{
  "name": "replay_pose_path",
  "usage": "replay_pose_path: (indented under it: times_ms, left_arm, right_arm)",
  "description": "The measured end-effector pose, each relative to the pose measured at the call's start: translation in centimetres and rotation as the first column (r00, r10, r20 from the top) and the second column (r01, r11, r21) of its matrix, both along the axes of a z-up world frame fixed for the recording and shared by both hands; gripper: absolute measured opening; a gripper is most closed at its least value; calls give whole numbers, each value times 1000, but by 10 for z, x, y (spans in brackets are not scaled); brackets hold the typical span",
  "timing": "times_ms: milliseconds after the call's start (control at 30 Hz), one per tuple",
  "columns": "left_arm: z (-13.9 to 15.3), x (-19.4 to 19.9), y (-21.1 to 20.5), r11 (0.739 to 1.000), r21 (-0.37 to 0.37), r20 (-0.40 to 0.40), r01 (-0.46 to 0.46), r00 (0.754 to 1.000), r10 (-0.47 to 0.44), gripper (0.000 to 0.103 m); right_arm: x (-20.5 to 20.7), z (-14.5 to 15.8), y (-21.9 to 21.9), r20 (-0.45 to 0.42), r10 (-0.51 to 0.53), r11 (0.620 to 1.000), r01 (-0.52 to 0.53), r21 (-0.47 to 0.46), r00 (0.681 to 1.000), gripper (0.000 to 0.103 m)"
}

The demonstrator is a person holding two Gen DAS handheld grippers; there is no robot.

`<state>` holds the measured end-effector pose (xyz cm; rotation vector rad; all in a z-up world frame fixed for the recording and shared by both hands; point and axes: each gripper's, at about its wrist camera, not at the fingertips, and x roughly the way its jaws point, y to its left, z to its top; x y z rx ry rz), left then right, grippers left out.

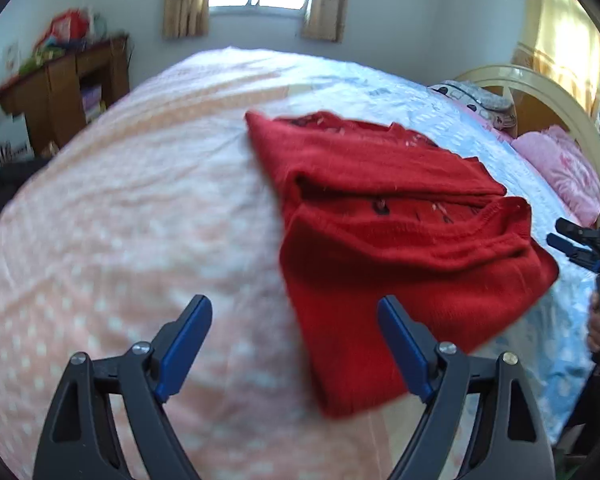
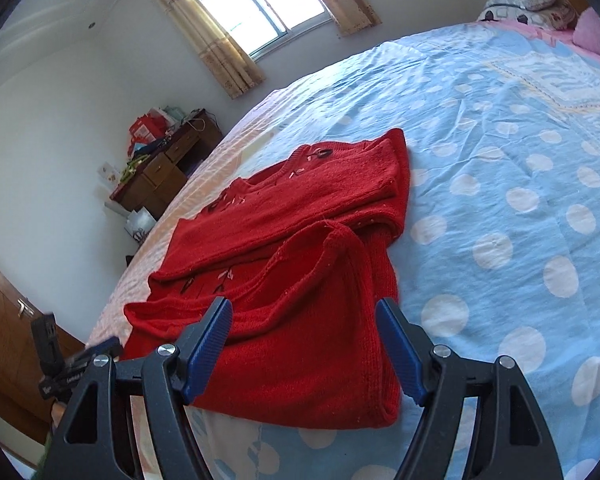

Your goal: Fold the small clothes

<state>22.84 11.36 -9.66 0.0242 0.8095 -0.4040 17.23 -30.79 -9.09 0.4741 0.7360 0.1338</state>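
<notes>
While one red sweater point(image 2: 284, 248) lies folded on the bed point(image 2: 500, 152), where its pink sheet meets the blue dotted one, both claws stand spread with nothing between their pads. One left gripper point(image 1: 296, 344) hovers over the pink sheet just beside the sweater's edge; one right gripper point(image 2: 304, 344) hangs above the sweater's near hem, not pressing it

left wrist: low over bed | right wrist: likewise | shared: sweater point(image 1: 400, 240)
</notes>
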Motion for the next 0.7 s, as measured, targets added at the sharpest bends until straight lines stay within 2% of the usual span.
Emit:
replay_pose_path:
  times_ms: [100, 200, 267, 333, 400, 500, 633, 700]
  left_arm:
    - [3, 10, -17, 998, 53, 74, 34, 997, -38, 87]
    - [-2, 26, -31, 994, 83, 72, 65, 995, -71, 86]
    - [-6, 32, -36, 993, 99, 73, 62, 995, -69, 76]
    - [-11, 38, -37, 994, 82, 46, 69, 996, -73, 40]
    - [-13, 43, -33, 998, 28, 8, 65, 998, -65, 32]
    - [-11, 42, -22, 999, -33, 2, 39, 999, -39, 21]
    - [-15, 43, -14, 996, -83, -21, 28, 999, -30, 23]
    - [-16, 42, -16, 996, -79, -16, 36, 999, -37, 30]
  right_arm:
    - [-3, 1, -2, 3, -4, 1000, 4, -22, 1000, 75]
    - [-2, 1, -7, -2, -15, 999, 15, -34, 1000, 75]
    - [0, 1, -10, -6, -16, 999, 16, -52, 1000, 75]
    - [2, 2, -10, -7, -19, 995, 18, -96, 1000, 75]
    - [5, 3, -10, -13, -16, 991, 14, -129, 1000, 75]
    - [12, 1, -11, -26, -1, 986, -4, -168, 1000, 75]
    - [23, -4, -11, -44, 22, 985, -29, -167, 999, 75]
    - [31, -7, -5, -57, 48, 982, -58, -181, 997, 75]
